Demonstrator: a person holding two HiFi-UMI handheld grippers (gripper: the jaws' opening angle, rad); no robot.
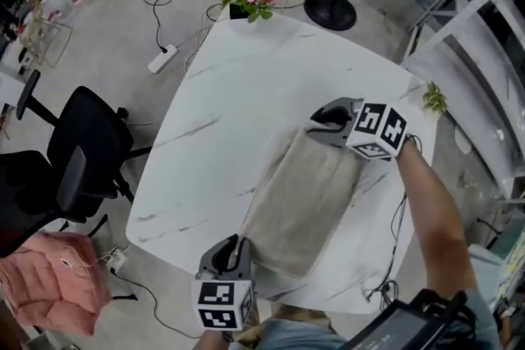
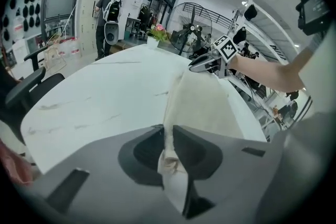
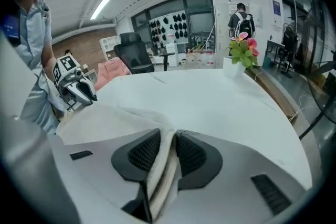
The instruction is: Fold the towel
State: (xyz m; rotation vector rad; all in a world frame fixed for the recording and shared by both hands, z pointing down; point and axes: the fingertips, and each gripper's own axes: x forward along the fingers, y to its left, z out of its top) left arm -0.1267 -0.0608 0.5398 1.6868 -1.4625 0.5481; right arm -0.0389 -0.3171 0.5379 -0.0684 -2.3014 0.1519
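Observation:
A beige towel (image 1: 299, 209) lies as a long strip on the white marble table (image 1: 238, 94), running from the near edge toward the right. At its near end, my left gripper (image 1: 238, 246) is shut on the towel's edge; in the left gripper view the cloth (image 2: 202, 102) is bunched between the pads of that gripper (image 2: 169, 139). My right gripper (image 1: 316, 123) is shut on the far end, where a thick fold of towel (image 3: 110, 118) passes between the pads of this gripper (image 3: 168, 147). Each gripper shows in the other's view: the right gripper (image 2: 202, 64) and the left gripper (image 3: 79, 89).
A pot of pink flowers (image 1: 250, 0) stands at the table's far corner. A black office chair (image 1: 78, 152) and a pink cloth (image 1: 49, 283) are on the left. A lamp or fan base (image 1: 330, 10) and a power strip (image 1: 162, 59) sit on the floor beyond. A person (image 2: 110, 8) stands far off.

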